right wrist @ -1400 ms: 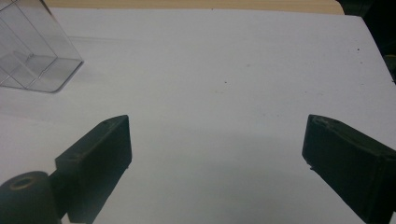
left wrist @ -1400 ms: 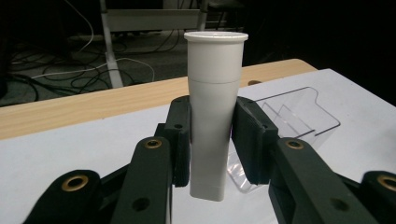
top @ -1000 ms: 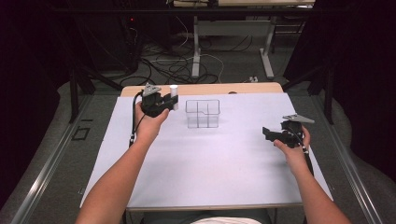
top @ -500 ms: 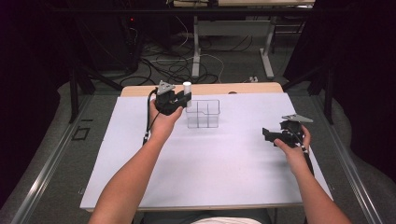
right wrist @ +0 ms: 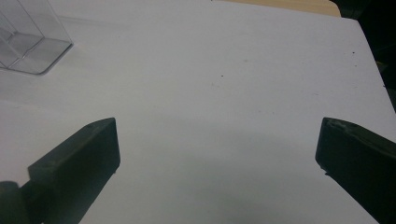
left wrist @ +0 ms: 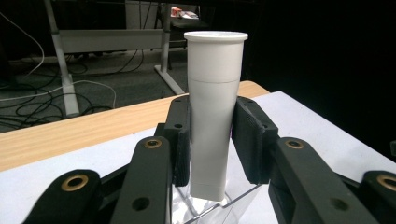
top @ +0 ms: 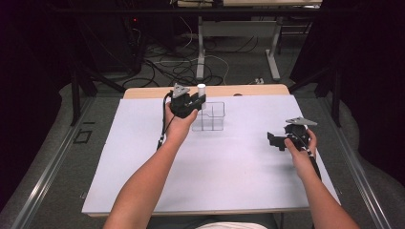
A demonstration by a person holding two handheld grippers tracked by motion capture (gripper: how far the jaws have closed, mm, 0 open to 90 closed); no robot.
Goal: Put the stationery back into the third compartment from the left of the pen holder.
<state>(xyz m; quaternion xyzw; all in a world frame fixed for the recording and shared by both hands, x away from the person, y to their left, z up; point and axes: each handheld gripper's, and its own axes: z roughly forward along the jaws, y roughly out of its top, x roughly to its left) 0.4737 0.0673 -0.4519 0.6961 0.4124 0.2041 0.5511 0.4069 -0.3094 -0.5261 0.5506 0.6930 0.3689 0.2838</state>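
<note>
- My left tongs (left wrist: 212,144) are clamped on a white tube (left wrist: 214,112), pads pressing its lower half from both sides; the tube stands upright with its flanged cap on top.
- My right tongs (right wrist: 217,163) are spread wide with nothing between the jaws, hovering low over the white sheet (right wrist: 233,70).
- The tube sits at the far left corner of the clear rack (top: 209,116), its foot just above or just inside a cell; from the left gripper view I cannot tell whether it touches the rim.
- Risk one, as I judge it: the foot catches a divider wall. The rack is clear and looks light, so a sideways nudge could slide or tip it, and nothing braces it.
- Risk two: the grip is low on a tall tube, so if the foot snags, the tube could pivot between the pads and tilt.
- Risk three: letting go before the foot is seated could leave the tube leaning on a wall or toppling out.
- My left forearm (top: 143,186) reaches forward up the sheet, the hand wrapped around the tongs at the rack, the jaws pointing away from me and roughly level.
- My right hand (top: 300,143) holds its tongs near the right edge, well apart from the rack, jaws pointing left towards the middle.
</note>
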